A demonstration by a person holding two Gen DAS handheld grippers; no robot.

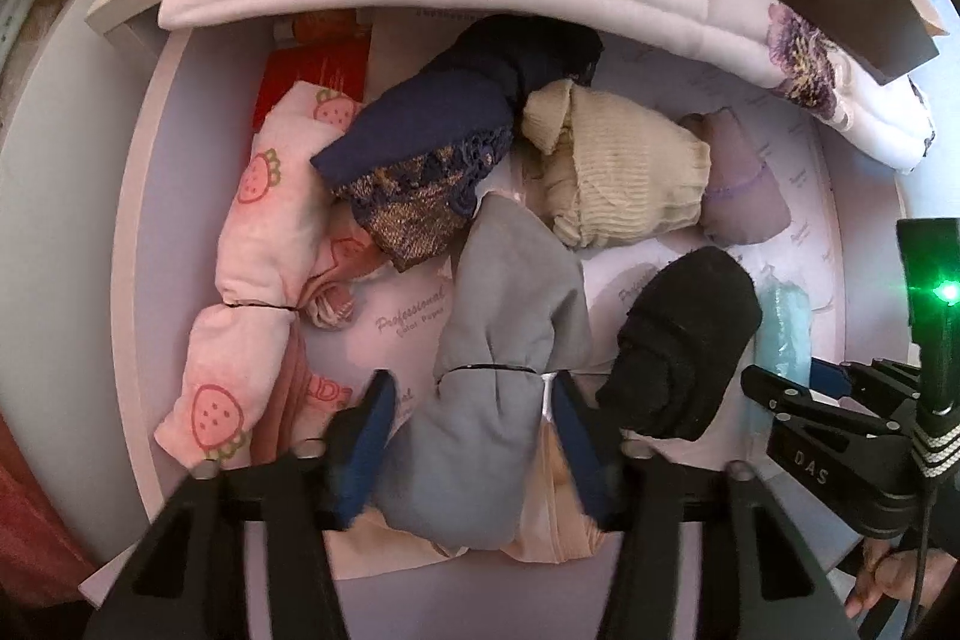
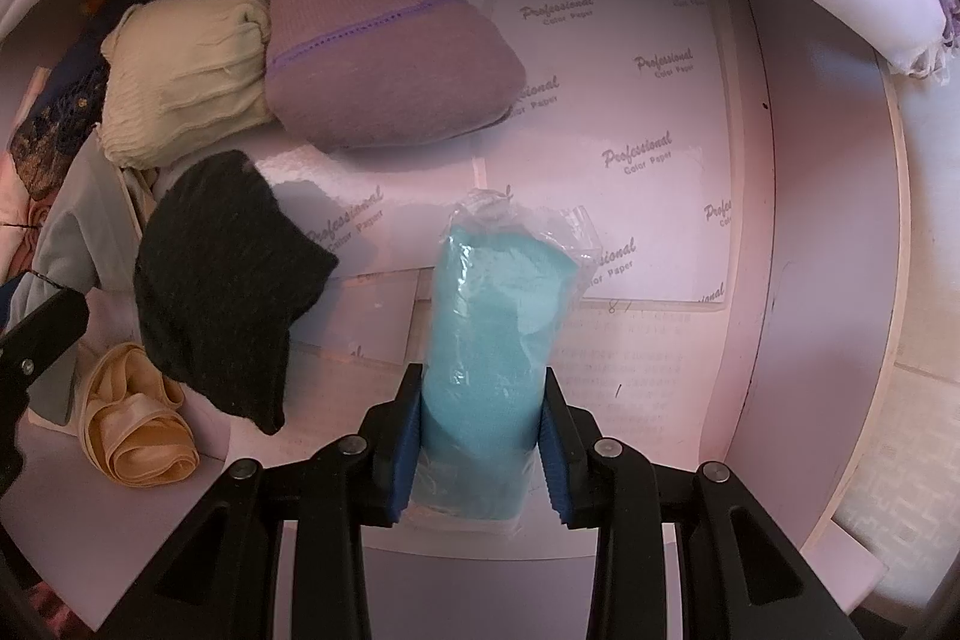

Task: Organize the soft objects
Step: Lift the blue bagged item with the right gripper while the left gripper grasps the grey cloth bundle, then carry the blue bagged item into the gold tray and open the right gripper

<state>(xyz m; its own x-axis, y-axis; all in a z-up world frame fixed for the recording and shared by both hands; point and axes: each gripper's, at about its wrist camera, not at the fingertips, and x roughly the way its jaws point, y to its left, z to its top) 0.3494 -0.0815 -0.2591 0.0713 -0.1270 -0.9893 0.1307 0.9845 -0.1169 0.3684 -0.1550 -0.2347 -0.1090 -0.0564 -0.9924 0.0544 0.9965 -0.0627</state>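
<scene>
Your left gripper (image 1: 474, 424) brackets the grey bundle (image 1: 498, 340) at its tie in the drawer (image 1: 198, 58), pads not yet clearly pressing; your right gripper (image 2: 480, 436) clamps the turquoise wrapped roll (image 2: 486, 340); next, close left and lift.

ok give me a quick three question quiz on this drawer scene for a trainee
1. True or false: the right gripper is shut on the turquoise roll in clear plastic.
2. Which bundle lies between the left gripper fingers? A) grey bundle tied with a black band B) strawberry-print pink bundle C) cream ribbed bundle
3. Fill in: the liner sheets on the drawer floor are printed "Professional Color ____".

Key
1. True: both pads press its sides.
2. A; the left pad looks slightly clear of the cloth, so a firm grip cannot be confirmed.
3. Paper
</scene>
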